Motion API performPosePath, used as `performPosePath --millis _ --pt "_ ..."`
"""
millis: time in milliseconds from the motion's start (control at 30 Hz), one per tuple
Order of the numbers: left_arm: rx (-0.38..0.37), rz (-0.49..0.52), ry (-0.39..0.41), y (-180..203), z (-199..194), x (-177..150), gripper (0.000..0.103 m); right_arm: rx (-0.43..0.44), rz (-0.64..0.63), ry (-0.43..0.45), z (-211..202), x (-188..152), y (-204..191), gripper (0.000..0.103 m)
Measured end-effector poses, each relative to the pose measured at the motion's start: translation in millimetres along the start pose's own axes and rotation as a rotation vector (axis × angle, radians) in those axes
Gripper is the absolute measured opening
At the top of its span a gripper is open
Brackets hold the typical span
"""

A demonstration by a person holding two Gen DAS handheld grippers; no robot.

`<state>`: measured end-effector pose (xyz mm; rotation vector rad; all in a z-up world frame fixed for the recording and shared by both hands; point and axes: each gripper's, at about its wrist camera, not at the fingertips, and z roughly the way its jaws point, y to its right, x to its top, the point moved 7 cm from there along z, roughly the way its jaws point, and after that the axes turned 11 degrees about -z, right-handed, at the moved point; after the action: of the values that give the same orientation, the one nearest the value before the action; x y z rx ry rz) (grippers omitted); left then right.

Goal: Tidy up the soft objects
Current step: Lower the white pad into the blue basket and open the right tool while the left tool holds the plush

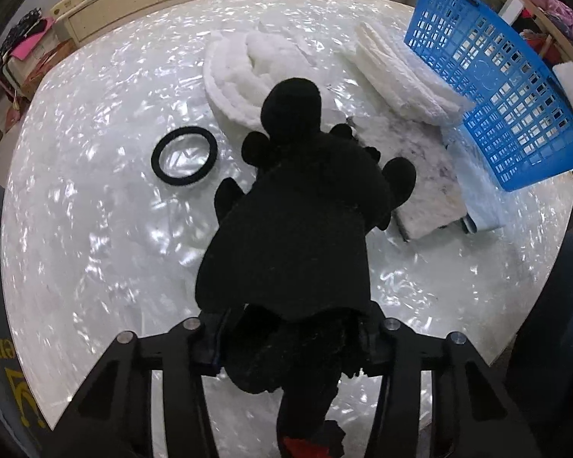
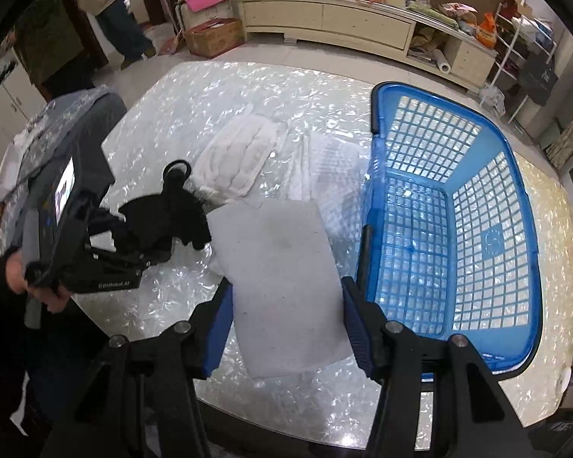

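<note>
My left gripper (image 1: 290,347) is shut on a black plush toy (image 1: 298,206) and holds it above the pearly table; it also shows in the right wrist view (image 2: 160,217). My right gripper (image 2: 286,320) is open, its fingers on either side of a flat white foam sheet (image 2: 279,267) lying on the table, not clamping it. A blue plastic basket (image 2: 458,236) stands empty right of the sheet; it also shows in the left wrist view (image 1: 496,87). A folded white quilted pad (image 2: 237,152) lies behind the toy.
A black ring (image 1: 184,155) lies on the table (image 1: 95,229) left of the toy. A rolled white fleece (image 1: 244,72) and a folded white pad (image 1: 401,76) lie farther back. A low cabinet (image 2: 324,19) and clutter stand beyond the table.
</note>
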<state>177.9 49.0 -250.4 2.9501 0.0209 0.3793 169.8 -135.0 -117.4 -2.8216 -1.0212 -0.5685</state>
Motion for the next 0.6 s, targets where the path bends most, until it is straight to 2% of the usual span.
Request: performPosePath --millis 100,267,467,600 --pt "-0.008 -0.007 0.01 9.0 -7.9 -5.7 0.046 0.032 0.022 0.032 -11.2 3.2 3.0 0.052" --pt "-0.027 0.021 0.055 33.8 -33.9 -4.8 0.046 -0.023 0.014 0.064 -34.5 9.8 19.3 0.052" --pt "-0.081 0.077 0.123 74.2 -70.1 3.9 0.046 -0.107 0.031 0.035 -29.5 4.1 55.7 0.052" --pt "-0.113 0.091 0.148 82.3 -90.4 -0.5 0.046 -0.136 0.077 0.012 -20.1 -4.4 82.4 0.052"
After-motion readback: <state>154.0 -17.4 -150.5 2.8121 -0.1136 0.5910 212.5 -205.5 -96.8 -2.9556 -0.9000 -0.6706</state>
